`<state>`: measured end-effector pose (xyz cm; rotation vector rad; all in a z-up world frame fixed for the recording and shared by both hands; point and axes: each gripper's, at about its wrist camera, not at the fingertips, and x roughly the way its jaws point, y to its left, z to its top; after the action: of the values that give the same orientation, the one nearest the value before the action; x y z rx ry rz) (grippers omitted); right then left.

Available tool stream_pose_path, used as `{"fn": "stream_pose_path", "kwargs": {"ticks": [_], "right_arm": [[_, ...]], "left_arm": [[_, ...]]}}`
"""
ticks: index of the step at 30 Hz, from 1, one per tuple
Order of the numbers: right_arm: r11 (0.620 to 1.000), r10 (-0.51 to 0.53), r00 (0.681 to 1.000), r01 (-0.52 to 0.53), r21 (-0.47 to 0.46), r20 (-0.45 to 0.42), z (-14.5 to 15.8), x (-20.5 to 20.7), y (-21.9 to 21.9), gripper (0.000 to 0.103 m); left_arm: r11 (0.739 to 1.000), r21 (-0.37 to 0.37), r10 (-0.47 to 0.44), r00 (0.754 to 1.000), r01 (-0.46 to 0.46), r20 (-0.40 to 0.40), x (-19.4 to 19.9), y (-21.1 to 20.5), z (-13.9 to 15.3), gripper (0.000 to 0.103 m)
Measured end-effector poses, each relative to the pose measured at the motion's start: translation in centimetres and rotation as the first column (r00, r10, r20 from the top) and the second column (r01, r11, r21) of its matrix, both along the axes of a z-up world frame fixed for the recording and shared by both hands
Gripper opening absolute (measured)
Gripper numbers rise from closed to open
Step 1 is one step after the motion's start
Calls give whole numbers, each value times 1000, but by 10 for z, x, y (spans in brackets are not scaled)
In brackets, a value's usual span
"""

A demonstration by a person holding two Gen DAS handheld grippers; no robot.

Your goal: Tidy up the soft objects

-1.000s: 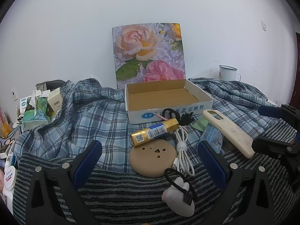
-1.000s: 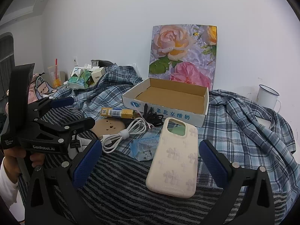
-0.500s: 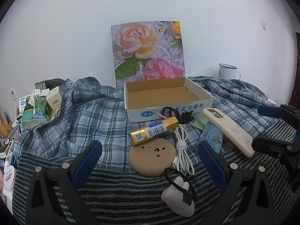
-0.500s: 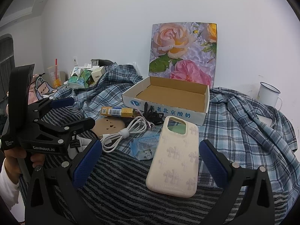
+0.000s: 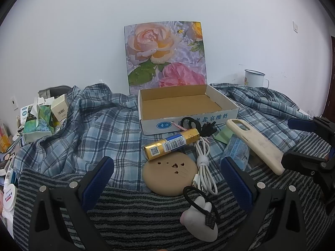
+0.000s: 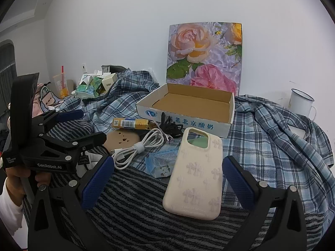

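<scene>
Both tools barely shifted since prev frames; left tool (image 5: 167, 179) & right tool (image 6: 167, 179) spread wide, apparently nothing held.

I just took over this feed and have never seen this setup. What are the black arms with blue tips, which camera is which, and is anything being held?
No robot here: a person holds a two-finger claw in each hand, each carrying a fisheye camera looking along its fingers. One view is from the left claw, the other from the right claw; both are open and hold nothing. The right view also shows the left claw in the person's hand. On the striped and plaid cloths lie a cream phone case, a coiled white cable, a gold tube, a tan round pad and a white plush hair tie. Behind them sits an open cardboard box, with nothing inside.
</scene>
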<state>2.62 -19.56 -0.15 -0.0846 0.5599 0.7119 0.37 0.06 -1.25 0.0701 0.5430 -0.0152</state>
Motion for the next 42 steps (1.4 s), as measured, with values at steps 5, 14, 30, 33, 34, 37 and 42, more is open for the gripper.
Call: {"fn": "stream_pose_path", "kwargs": {"ticks": [5,14,30,33,34,37,42], "right_arm": [[1000,1,1000,-1,3,0,0,1,0,103],[1000,1,1000,-1,4,0,0,0,0,103],[1000,1,1000,-1,9,0,-1,0,0,103],[1000,1,1000,-1,10,1,-1,0,0,103],[1000,1,1000,-1,10,1,-1,0,0,103],[1000,1,1000,-1,10,1,-1,1,0,103],[1000,1,1000,-1,12,2,-1,0,1,103]], "left_arm": [[1000,0,0,1000,0,-3,0,0,-1,103],[1000,-1,1,1000,-1,-3,1,0,0,103],[1000,-1,0,1000,0,-6,1,1,0,103],[1000,-1,-1,1000,1,-6,1,1,0,103],[1000,-1,0,1000,0,-6,1,1,0,103],[1000,-1,0,1000,0,-6,2,1,0,103],[1000,-1,0,1000,0,-7,2,1,0,103]]}}
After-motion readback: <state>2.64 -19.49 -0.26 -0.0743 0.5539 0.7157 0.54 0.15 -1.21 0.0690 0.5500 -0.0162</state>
